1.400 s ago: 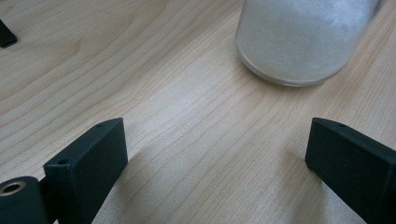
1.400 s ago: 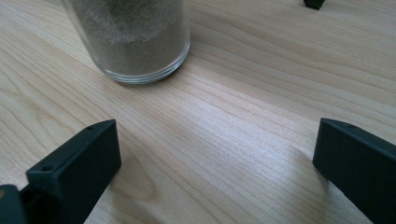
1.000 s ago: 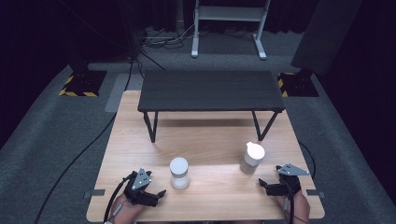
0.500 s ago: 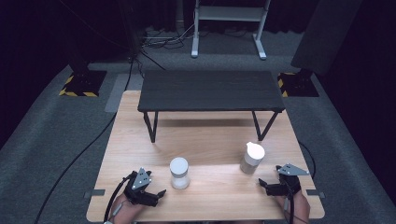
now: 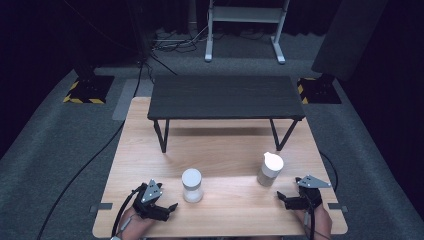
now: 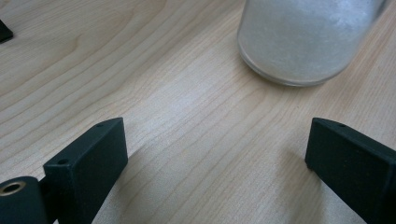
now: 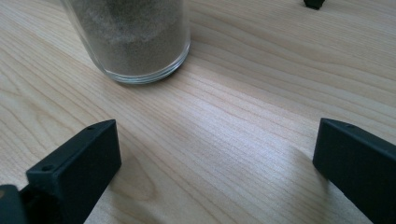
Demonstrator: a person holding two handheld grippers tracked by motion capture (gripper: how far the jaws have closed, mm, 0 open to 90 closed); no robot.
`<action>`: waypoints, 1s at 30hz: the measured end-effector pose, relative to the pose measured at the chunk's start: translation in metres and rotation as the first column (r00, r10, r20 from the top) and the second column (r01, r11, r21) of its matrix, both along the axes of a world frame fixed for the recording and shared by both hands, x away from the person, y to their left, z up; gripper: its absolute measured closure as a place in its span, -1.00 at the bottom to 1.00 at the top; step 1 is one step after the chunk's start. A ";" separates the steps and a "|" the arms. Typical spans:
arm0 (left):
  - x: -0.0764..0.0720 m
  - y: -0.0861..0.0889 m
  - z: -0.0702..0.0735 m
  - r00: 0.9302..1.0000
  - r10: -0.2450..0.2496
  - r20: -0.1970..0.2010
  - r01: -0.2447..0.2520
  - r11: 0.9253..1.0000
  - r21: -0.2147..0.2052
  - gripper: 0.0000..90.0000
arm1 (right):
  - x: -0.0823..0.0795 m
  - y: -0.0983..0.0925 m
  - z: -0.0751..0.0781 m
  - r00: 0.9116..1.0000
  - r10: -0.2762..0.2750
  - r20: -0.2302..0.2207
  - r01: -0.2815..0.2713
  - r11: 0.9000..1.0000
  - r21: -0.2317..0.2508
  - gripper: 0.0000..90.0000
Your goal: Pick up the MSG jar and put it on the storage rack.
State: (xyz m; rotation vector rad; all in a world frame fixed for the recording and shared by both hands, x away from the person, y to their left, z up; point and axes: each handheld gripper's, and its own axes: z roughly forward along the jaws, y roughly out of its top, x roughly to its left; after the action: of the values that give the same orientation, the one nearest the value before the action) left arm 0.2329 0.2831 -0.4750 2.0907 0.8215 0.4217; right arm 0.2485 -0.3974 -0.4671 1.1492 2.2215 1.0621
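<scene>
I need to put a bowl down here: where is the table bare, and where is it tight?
Bare wood lies between the two jars, and from them back to the black shelf's legs. The left near corner beside the left gripper is bare too. It is tight under the shelf and right by each jar.

The high view looks forward and down on the whole worktop [image 5: 225,150] from well above its near edge. Each gripper view sits low and close over the wood, facing between its own fingers [image 6: 86,158] toward one jar [image 6: 303,42], also in the high view's lower centre.
</scene>
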 end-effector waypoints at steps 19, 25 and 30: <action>-0.011 -0.004 0.016 0.999 -0.016 0.051 0.017 1.000 -0.022 -0.88 | 0.000 0.000 0.000 1.000 -0.001 0.000 0.001 1.000 -0.001 -0.98; -0.020 -0.002 0.030 0.995 -0.017 0.103 0.028 0.994 -0.103 -0.88 | 0.000 0.000 0.000 1.000 -0.002 0.000 0.002 1.000 0.000 -0.98; -0.030 0.001 0.041 0.986 -0.013 0.167 0.043 0.983 -0.179 -0.88 | 0.000 0.000 0.000 1.000 -0.002 0.000 0.002 1.000 -0.001 -0.98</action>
State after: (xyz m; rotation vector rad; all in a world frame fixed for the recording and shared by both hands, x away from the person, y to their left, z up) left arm 0.2025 0.2846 -0.4338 1.8682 0.7048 0.4796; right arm 0.2484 -0.3970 -0.4670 1.1514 2.2203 1.0605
